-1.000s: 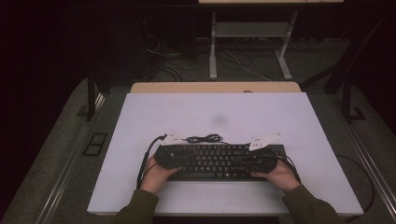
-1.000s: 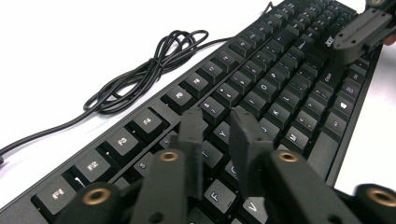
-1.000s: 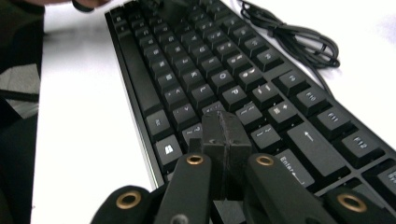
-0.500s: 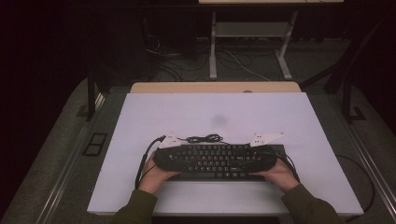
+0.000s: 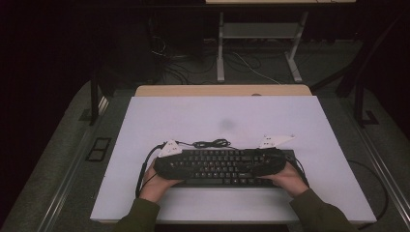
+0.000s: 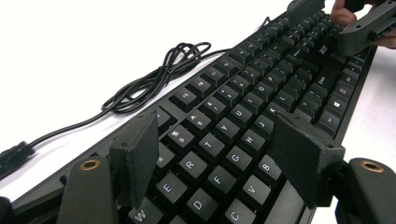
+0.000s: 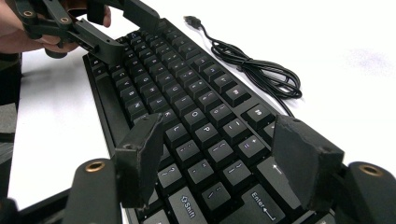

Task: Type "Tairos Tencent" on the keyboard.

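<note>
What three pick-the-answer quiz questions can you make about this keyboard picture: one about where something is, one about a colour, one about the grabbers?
1. Where does the coiled cable lie?
A. behind the keyboard
B. on the floor
C. under the table

2. What colour are the keys?
A. white
B. red
C. black

3. How do the left gripper and right gripper stand?
A. both open
B. both shut
C. one shut

Answers: 1 A, the cable rests on the tabletop past the keyboard's far edge. 2 C, every key is black with pale letters. 3 A, the jaws have just been opening and stand apart above the keys.
</note>
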